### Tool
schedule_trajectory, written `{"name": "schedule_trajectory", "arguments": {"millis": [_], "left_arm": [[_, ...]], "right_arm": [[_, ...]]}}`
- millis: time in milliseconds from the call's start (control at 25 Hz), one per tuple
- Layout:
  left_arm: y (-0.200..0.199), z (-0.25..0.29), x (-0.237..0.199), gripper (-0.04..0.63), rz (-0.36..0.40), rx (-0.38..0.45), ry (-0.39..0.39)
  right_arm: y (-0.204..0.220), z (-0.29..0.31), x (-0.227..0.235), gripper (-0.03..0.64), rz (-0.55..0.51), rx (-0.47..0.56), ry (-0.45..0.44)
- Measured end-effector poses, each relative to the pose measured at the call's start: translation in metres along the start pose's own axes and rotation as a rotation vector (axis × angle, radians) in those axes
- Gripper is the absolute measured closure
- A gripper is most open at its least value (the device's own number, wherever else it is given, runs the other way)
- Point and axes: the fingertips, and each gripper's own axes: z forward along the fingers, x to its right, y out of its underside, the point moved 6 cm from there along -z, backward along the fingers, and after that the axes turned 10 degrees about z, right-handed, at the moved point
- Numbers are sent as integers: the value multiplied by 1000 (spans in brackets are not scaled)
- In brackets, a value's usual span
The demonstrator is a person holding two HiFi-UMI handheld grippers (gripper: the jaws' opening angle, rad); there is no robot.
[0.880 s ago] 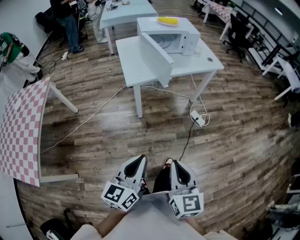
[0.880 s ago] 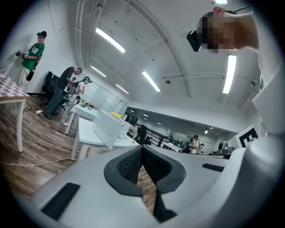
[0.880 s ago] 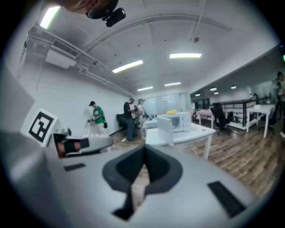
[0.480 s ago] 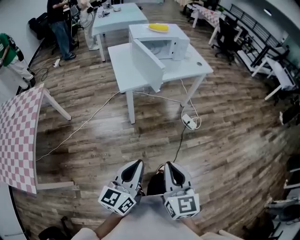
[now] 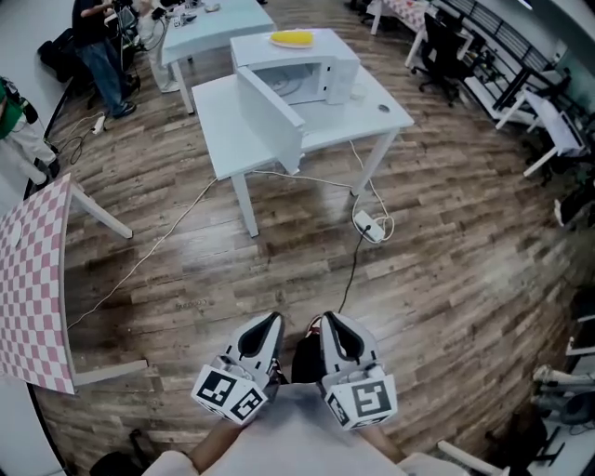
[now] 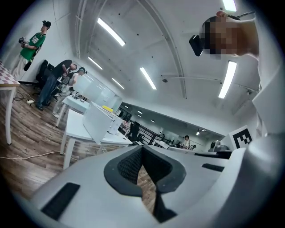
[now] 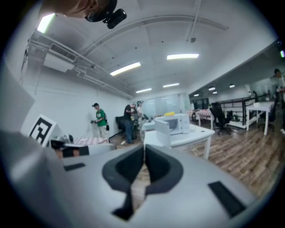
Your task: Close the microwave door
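**A:** Claws, where?

**B:** Both are low and close to the person's body, over the wooden floor (image 5: 446,279). The left claw (image 5: 268,325) and right claw (image 5: 333,325) are side by side, tips pointing ahead toward the white counter (image 5: 218,125).

**A:** State of each?

**B:** The left claw's jaws are together, meeting at the tip. Nothing is between them, and only floor shows through the gap further back. The right claw is the same, pressed together and holding nothing.

**A:** Microwave?

**B:** The microwave (image 5: 316,70) sits on the far part of the white counter, well apart from both claws. The microwave door (image 5: 270,116) is wide open, hinged on the left side and swung out toward the person across the counter top. The inside of the oven is in plain sight.

**A:** Anything on top?

**B:** A yellow object (image 5: 291,39) lies on the roof of the microwave. I can't tell what it is.

**A:** Floor clutter?

**B:** A cable (image 5: 177,232) trails from under the counter off to the left. A power strip (image 5: 365,223) lies near the counter's right front leg, with a dark lead running back toward the person.

**A:** Surroundings?

**B:** There's a checkered counter (image 5: 33,270) at the far left. People (image 5: 93,42) are standing beyond the white counter, next to another counter (image 5: 209,23).
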Motion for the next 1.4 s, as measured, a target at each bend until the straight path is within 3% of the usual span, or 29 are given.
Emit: {"name": "schedule_trajectory", "arguments": {"millis": [400,640,1080,1400], "left_arm": [[-1,104,29,577,28,-14,53],[-2,149,40,576,63,-25,33],[-11,177,38,576,112,-14,-51],[-12,196,24,575,128,-22,-61]], "right_arm": [[-30,16,91,592,19,-18,13],[-44,31,130,592,28,-30,-23],[-54,54,158,592,52,-52,-144],[-61,75,164,592,32,-62,-187]]}}
